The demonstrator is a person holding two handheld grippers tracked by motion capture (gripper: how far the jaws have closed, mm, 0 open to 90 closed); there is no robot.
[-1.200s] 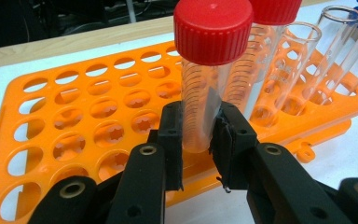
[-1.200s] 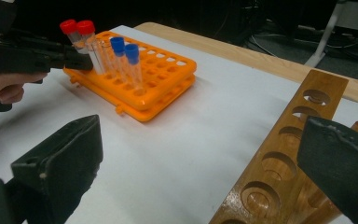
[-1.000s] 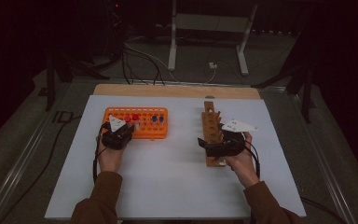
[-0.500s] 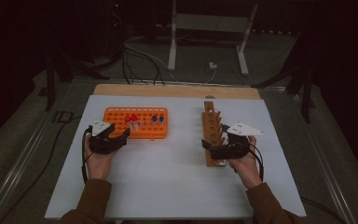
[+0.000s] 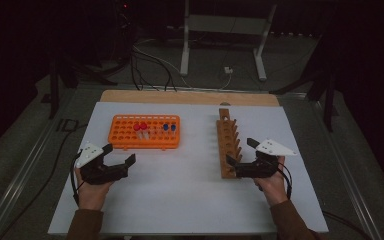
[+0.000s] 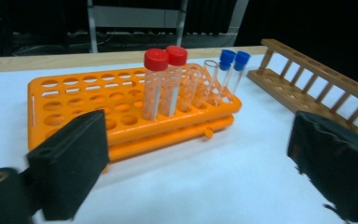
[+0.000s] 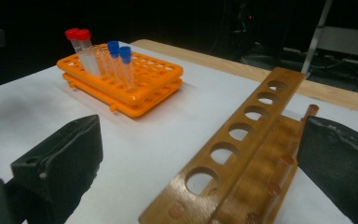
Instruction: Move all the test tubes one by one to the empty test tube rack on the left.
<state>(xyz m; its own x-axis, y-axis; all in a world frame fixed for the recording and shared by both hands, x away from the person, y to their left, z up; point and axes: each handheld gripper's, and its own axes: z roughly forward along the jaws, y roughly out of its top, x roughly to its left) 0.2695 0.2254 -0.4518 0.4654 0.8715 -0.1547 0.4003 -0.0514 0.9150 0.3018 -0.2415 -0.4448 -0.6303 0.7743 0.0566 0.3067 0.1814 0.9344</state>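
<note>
Left gripper [image 5: 116, 161], jaws just opened wide and empty, near orange plastic tube rack [image 5: 145, 132]. Right gripper [image 5: 241, 151], jaws wide, empty, straddles brown wooden rack [image 5: 227, 142]. Next, probably: pick a capped tube.

I see orange rack [image 5: 145, 132] | red caps [image 6: 166, 57], blue caps [image 6: 234, 58] | brown wooden rack [image 5: 227, 142] | white table [image 5: 180, 200] | black grippers.

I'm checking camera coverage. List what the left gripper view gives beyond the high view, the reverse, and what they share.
Left gripper view: an uncapped clear tube between the red-capped tubes and blue-capped tubes. High view: the right gripper, the person's left hand and right hand, a metal stand on the floor. Shared: the orange rack, the wooden rack, the white table.
</note>
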